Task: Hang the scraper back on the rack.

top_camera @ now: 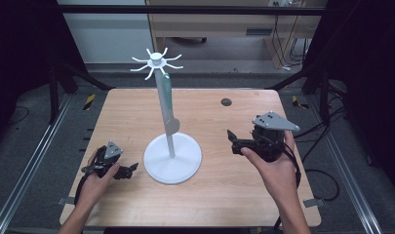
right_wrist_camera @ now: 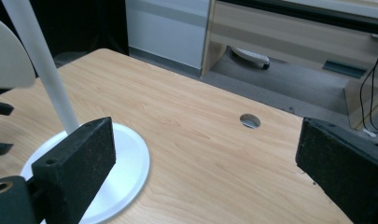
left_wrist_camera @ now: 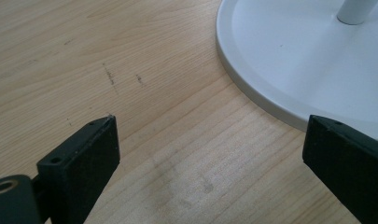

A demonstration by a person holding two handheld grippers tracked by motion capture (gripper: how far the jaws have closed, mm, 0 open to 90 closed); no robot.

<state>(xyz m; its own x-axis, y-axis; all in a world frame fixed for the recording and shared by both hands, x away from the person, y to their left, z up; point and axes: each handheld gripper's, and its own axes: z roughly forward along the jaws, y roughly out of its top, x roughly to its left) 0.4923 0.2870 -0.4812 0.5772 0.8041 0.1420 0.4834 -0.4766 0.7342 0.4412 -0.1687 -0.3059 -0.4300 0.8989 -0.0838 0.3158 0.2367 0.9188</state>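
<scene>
High view, green-handled utensil (top_camera: pixel 166 100) hanging on white rack (top_camera: pixel 172 158), left gripper (top_camera: pixel 129 170), right gripper (top_camera: pixel 232 139), jaws apart, empty.

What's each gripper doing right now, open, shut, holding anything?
Left gripper: jaws open, nothing between them, low over the table beside the white stand.
Right gripper: jaws open, nothing held.

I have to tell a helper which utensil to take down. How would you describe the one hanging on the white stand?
Start at the white stand with the round base in the middle of the wooden table. Follow its pole up to the ring of curved hooks. The utensil hangs alongside the pole: a green handle above a pale flat blade, the only coloured thing on the stand.
</scene>
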